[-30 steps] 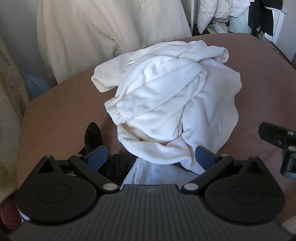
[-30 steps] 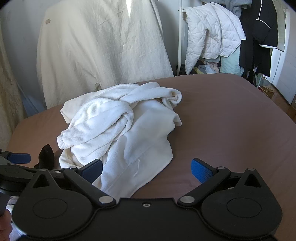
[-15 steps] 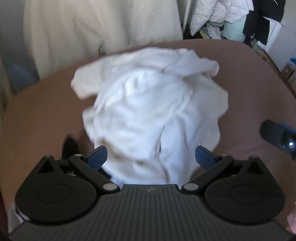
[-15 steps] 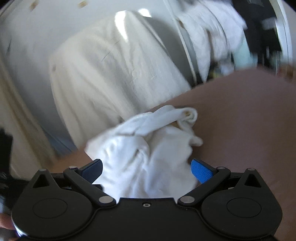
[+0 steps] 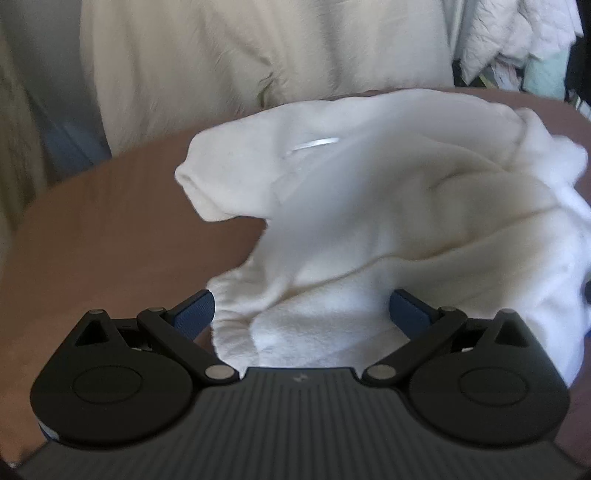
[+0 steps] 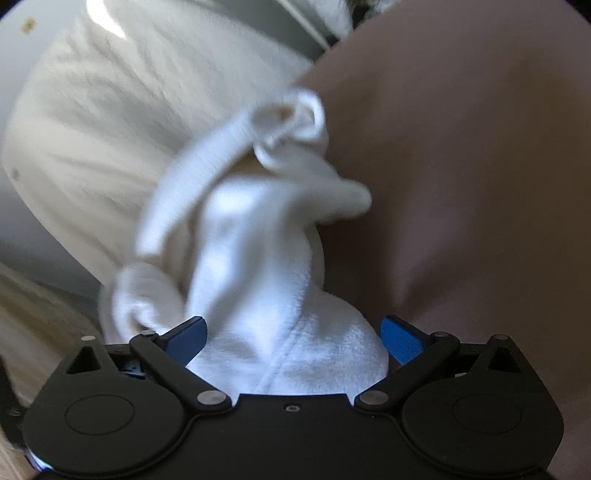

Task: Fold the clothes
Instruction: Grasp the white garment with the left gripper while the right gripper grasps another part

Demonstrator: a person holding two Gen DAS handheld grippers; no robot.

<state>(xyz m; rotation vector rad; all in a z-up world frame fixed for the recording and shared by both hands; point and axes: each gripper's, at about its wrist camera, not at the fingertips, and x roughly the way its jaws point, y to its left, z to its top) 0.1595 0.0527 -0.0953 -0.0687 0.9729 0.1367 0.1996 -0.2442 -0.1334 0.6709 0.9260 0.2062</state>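
Note:
A crumpled white fleece garment (image 5: 388, 221) lies in a heap on the brown surface (image 5: 110, 229). My left gripper (image 5: 301, 314) is open, its blue pads on either side of the garment's near elastic cuff, close above the cloth. The garment also fills the right wrist view (image 6: 258, 258), which is tilted and blurred. My right gripper (image 6: 293, 338) is open with fleece lying between its blue pads. I cannot tell whether either gripper touches the cloth.
A cream sheet (image 5: 258, 55) hangs behind the brown surface. White quilted clothes (image 5: 517, 33) hang at the far right. The brown surface (image 6: 461, 147) stretches to the right of the garment.
Both grippers have moved forward and down onto the white garment, so it now fills the space between their pads. The right view has tilted. The dark clothes near the left gripper are out of sight.

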